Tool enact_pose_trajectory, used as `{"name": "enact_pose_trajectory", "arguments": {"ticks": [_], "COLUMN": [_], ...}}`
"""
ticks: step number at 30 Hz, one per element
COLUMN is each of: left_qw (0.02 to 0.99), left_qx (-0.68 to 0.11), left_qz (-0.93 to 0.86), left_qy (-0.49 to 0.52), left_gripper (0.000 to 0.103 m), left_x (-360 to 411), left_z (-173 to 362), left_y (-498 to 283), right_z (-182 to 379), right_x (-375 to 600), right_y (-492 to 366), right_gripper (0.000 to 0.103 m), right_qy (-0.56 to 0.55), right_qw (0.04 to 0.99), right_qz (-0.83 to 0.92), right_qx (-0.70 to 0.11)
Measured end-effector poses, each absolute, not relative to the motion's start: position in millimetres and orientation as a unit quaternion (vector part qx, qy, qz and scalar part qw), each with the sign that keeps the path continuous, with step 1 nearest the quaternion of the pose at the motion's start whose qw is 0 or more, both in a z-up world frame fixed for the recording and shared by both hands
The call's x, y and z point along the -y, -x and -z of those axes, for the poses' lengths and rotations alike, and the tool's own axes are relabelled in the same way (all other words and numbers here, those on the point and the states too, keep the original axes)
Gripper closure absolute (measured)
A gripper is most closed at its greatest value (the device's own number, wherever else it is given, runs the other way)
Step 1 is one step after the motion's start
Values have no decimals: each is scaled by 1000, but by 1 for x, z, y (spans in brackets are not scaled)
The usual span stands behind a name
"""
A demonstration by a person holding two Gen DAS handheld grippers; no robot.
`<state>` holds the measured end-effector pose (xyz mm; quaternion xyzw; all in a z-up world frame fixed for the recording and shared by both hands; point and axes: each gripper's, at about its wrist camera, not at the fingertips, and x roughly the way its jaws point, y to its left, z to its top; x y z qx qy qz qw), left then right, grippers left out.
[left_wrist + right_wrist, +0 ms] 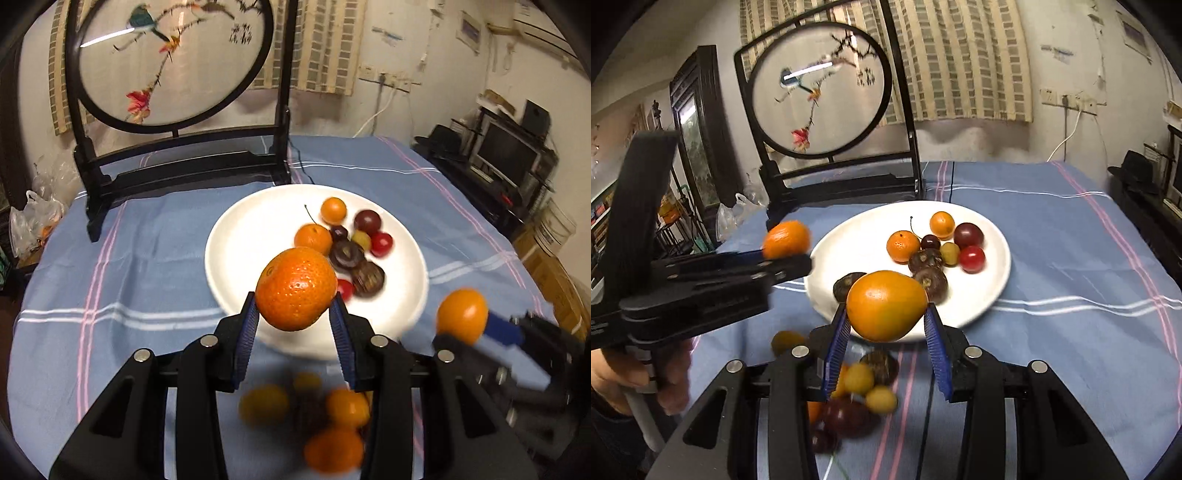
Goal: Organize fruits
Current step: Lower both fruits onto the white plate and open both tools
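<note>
Item: left hand-held gripper (295, 314) pinched a mandarin (296, 288); right hand-held gripper (886, 317) pinched a smooth orange fruit (886, 304). Both were held above the worktop (147, 240), just short of the white plate (240, 236). Step: carrying. Next, judged: lower onto bare plate, release.

The mandarin (296, 288) has a pebbled, pitted rind with a slight sheen; the other orange fruit (885, 305) looks smooth and waxy. Both grippers' bodies appear to be matt black plastic, with ribbed blue pads (246, 334) and shiny round metal studs (209, 340). The white plate (236, 236) looks like glazed, glossy ceramic. A woven blue cloth (147, 258) with pink and white stripes covers the tabletop, matt and faintly creased. At its far edge, the screen's frame (177, 173) looks like dark lacquered wood around a fine embroidered panel (173, 62).
</note>
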<state>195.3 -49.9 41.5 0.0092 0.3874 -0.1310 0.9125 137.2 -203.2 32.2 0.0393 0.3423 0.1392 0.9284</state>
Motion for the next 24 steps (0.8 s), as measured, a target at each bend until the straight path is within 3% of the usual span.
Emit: {"name": "enact_pose_trajectory", "arguments": {"ticks": [6, 8, 10, 14, 18, 24], "left_qw": [898, 904, 914, 924, 926, 924], "left_qx": [-425, -414, -393, -368, -363, -372], "left_qz": [109, 103, 99, 101, 100, 91], "left_qy": [7, 19, 18, 4, -1, 1], "left_gripper": [63, 52, 38, 31, 17, 12], "left_x": [57, 55, 54, 52, 43, 23], "left_z": [-14, -16, -23, -36, -41, -26], "left_y": [-238, -237, -229, -204, -174, -127], "right_z": [1, 5, 1, -8, -12, -2], "right_x": [197, 202, 206, 215, 223, 223], "right_y": [-177, -178, -172, -159, -141, -99], "right_gripper": [57, 48, 48, 46, 44, 44], "right_qy": [-45, -62, -66, -75, -79, -55], "right_qw": [915, 914, 917, 920, 918, 911], "right_qz": [-130, -132, -137, -141, -141, -138], "right_qx": [-380, -377, -369, -357, -362, -385]}}
